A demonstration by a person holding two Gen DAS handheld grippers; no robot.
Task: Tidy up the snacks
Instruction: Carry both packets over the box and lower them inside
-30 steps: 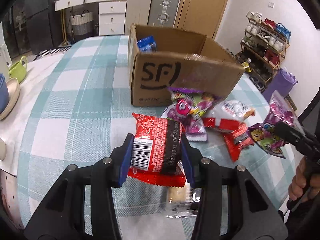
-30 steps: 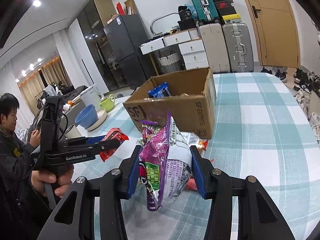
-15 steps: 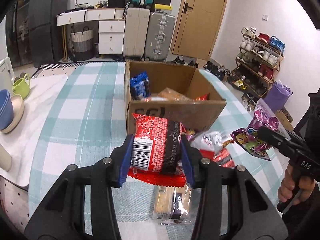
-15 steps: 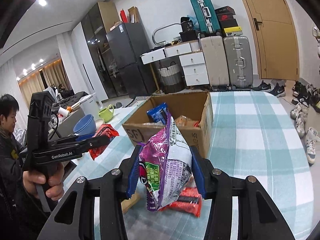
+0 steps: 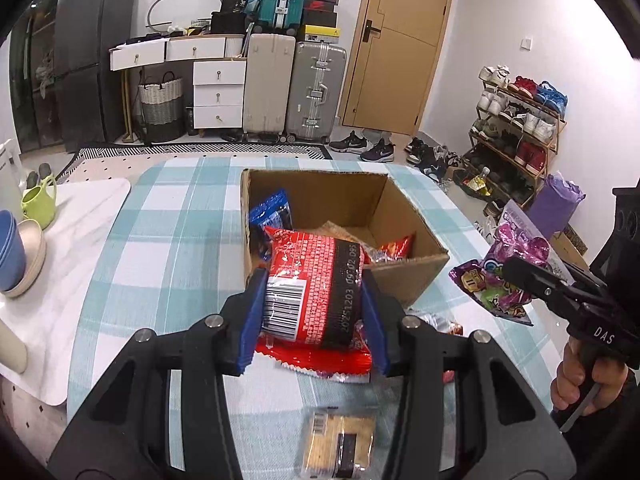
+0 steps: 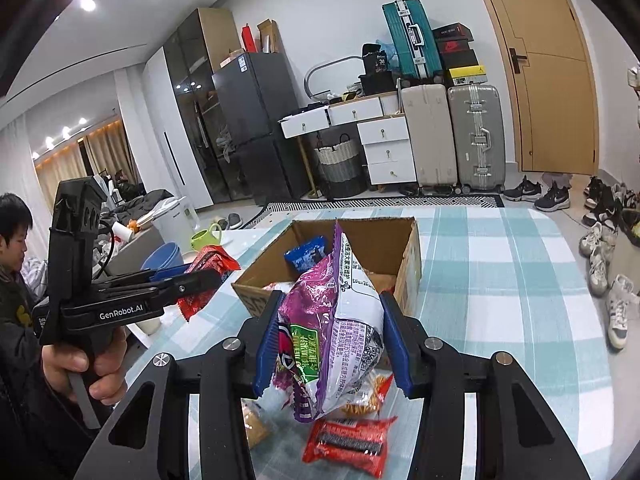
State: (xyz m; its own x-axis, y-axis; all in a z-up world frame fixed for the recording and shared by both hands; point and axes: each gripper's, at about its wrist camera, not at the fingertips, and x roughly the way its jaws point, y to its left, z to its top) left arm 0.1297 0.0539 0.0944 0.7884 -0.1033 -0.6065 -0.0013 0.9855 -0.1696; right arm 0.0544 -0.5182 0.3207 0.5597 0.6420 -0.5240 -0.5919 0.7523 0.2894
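Left wrist view: on the far left, some blue bowls [image 5: 10, 248] and a green cup [image 5: 38, 202] sit on a white mat. Next comes the checked tablecloth [image 5: 168, 248], blue and white. In the middle, the left gripper [image 5: 316, 316] is squeezed tight on a red snack bag [image 5: 316, 280]. Its blue pads press both sides of the bag, and the bag is up off the table, in front of the cardboard box [image 5: 400, 284]. The box is open on top. Inside it are a blue packet [image 5: 272, 212] by the left wall and some other snacks. Below the gripper, a clear pack of biscuits [image 5: 340, 444] lies on the cloth. To the right, the right gripper [image 5: 516, 272] is shut tight on a purple snack bag [image 5: 508, 264], held up in the air beside the box. A hand [image 5: 576, 380] holds its handle.

Right wrist view: on the left, a person's hand [image 6: 92, 372] holds the left gripper [image 6: 212, 274] with the red snack bag [image 6: 204, 276] in it. In the middle, blue pads squeeze the purple snack bag [image 6: 336, 332], just in front of the cardboard box [image 6: 408, 264]. Under it, a small red packet [image 6: 348, 440] lies on the tablecloth [image 6: 500, 280].
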